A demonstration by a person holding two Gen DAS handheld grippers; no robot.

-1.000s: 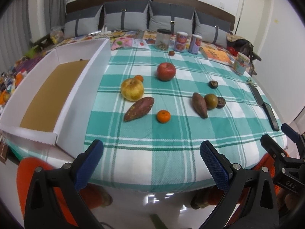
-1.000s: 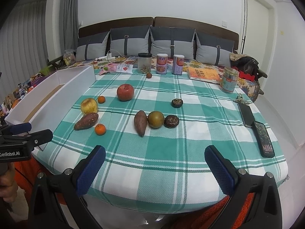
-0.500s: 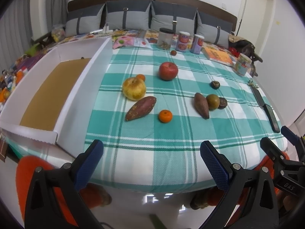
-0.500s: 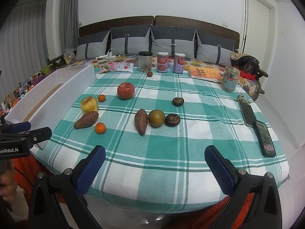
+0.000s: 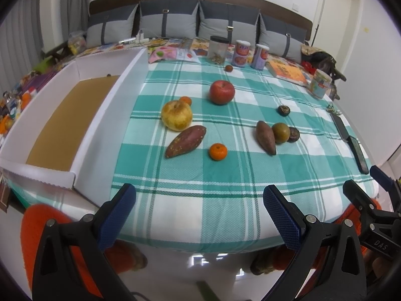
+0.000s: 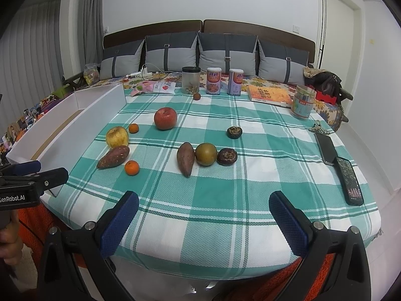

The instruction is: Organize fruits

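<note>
A white box (image 5: 100, 130) with a brown floor lies along the tabletop's left edge. Just right of it, on the checked cloth (image 6: 200, 200), sit a yellow apple (image 5: 176, 115), a sweet potato (image 5: 186, 141) touching it, and two tangerines (image 5: 218, 151). A red apple (image 6: 165, 118) lies toward the far edge. Mid-cloth, a second sweet potato (image 6: 186, 158), a greenish round fruit (image 6: 206, 154) and a dark, possibly dried fruit (image 6: 227, 156) sit in a row. Two phones (image 6: 349, 180) lie by the right edge. The left claw (image 5: 199, 213) and right claw (image 6: 203, 217) both hover released over the near edge, holding nothing
</note>
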